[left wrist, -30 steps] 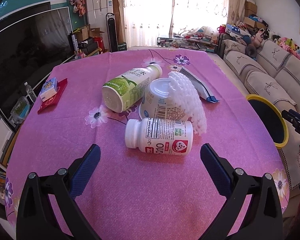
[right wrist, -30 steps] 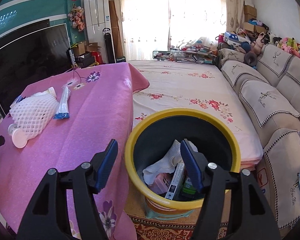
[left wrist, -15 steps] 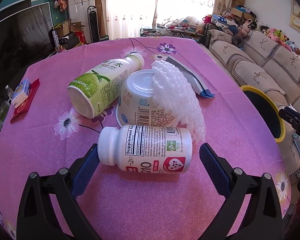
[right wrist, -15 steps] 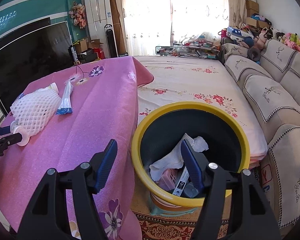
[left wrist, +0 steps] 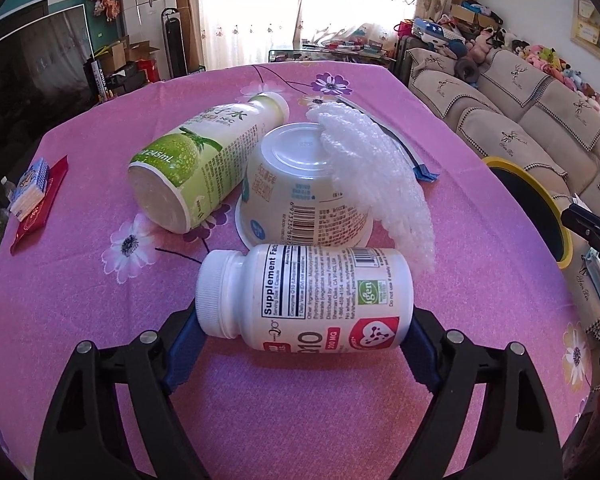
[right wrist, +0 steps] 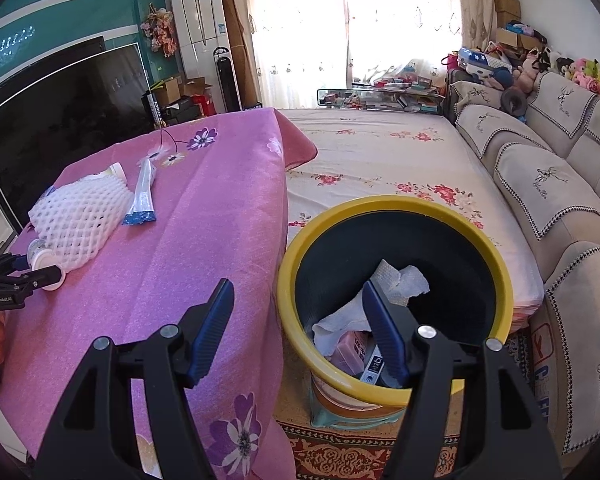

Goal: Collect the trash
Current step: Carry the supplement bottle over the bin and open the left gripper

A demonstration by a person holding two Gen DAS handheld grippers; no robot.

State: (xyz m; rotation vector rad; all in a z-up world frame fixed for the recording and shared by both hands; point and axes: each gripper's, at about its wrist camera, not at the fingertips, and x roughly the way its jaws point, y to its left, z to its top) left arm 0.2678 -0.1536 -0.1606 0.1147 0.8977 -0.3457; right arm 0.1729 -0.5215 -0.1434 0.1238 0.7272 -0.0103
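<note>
Left claw (left wrist: 300, 344) advanced, now straddling supplement bottle (left wrist: 306, 300)

The white supplement bottle (left wrist: 308, 300) lying on its side reads "Supplement Facts", "Q10" and "200 MG" on a red band. The green drink bottle (left wrist: 198, 168) is marked "245mL"; its other print is too small to make out. The upturned cup (left wrist: 300, 196) carries a barcode starting "6 97". The left gripper (right wrist: 4, 280) body reads "GenRobot.AI".
</note>
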